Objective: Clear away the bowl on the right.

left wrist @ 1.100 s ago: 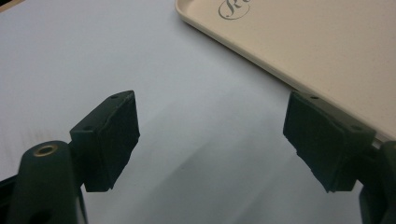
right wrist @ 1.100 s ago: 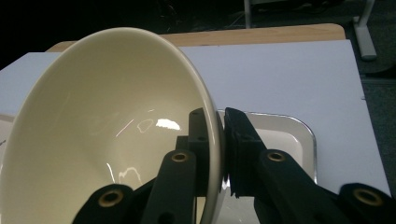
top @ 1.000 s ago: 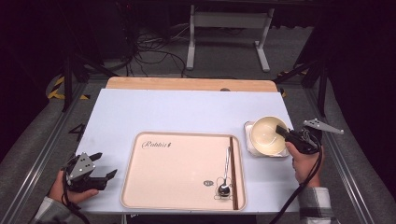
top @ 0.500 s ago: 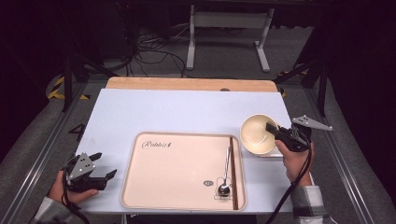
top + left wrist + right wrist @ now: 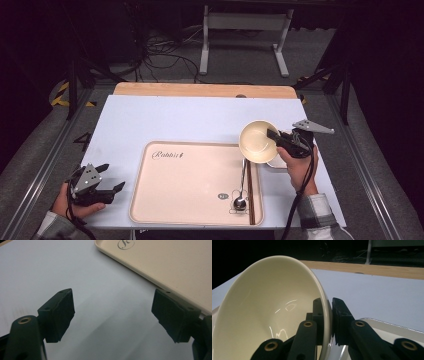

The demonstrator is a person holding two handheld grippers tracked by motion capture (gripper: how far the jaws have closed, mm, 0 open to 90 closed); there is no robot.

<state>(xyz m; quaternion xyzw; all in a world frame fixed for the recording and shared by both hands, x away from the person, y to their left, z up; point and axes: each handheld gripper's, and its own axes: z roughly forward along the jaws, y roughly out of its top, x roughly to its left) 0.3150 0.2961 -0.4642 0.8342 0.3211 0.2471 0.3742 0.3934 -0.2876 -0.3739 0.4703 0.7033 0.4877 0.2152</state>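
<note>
While the right gripper (image 5: 274, 136) carries it, the bowl (image 5: 258, 141) is clenched by its rim between the fingers (image 5: 340, 315), one inside and one outside, tilted above the tray's (image 5: 165, 200) far right corner, near the tabletop's (image 5: 165, 120) right edge. Left gripper (image 5: 111, 178): fingers released, empty, at the near left corner. To do well: level the bowl, lower it clear of the spoon (image 5: 241, 187) and chopsticks (image 5: 250, 195). The right gripper view shows the grip on the rim; the high view shows the tray.

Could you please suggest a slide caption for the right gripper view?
Right hand-held gripper pinching the rim of a tilted cream bowl above the white table.
</note>
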